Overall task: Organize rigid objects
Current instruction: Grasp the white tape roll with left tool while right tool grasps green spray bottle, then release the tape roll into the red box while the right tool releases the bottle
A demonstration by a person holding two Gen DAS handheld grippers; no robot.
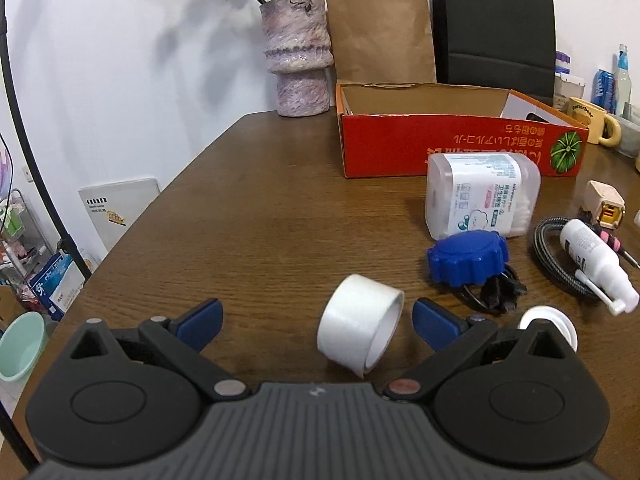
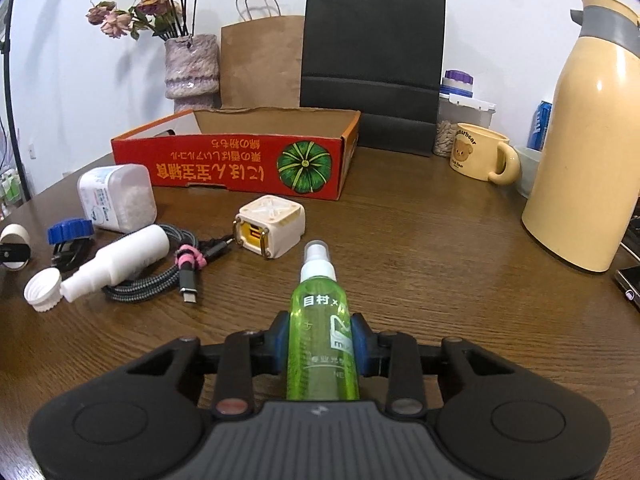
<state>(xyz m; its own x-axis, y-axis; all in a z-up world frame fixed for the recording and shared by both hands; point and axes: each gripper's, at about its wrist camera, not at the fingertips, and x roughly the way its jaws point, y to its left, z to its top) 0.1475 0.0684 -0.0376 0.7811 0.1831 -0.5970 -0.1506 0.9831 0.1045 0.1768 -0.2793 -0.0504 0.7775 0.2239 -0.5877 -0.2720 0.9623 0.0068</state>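
My right gripper (image 2: 320,346) is shut on a green spray bottle (image 2: 322,336) lying on the wooden table (image 2: 420,240), nozzle pointing away; both blue pads press its sides. My left gripper (image 1: 316,322) is open, and a roll of clear tape (image 1: 360,336) lies on its side between the blue pads, nearer the right one, touching neither. The open red cardboard box (image 1: 440,144) (image 2: 224,160) stands at the back. Loose on the table are a clear plastic tub (image 1: 480,196), a blue cap (image 1: 466,258), a white spray bottle (image 2: 120,260), a cream cube charger (image 2: 270,226), a braided cable (image 2: 160,276) and a white cap (image 2: 42,290).
A vase of dried flowers (image 1: 296,56), a brown paper bag (image 1: 380,32) and a black bag (image 2: 372,52) stand behind the box. A cream thermos (image 2: 588,140) and a bear mug (image 2: 480,152) stand at the right. The table's left edge (image 1: 160,220) drops off.
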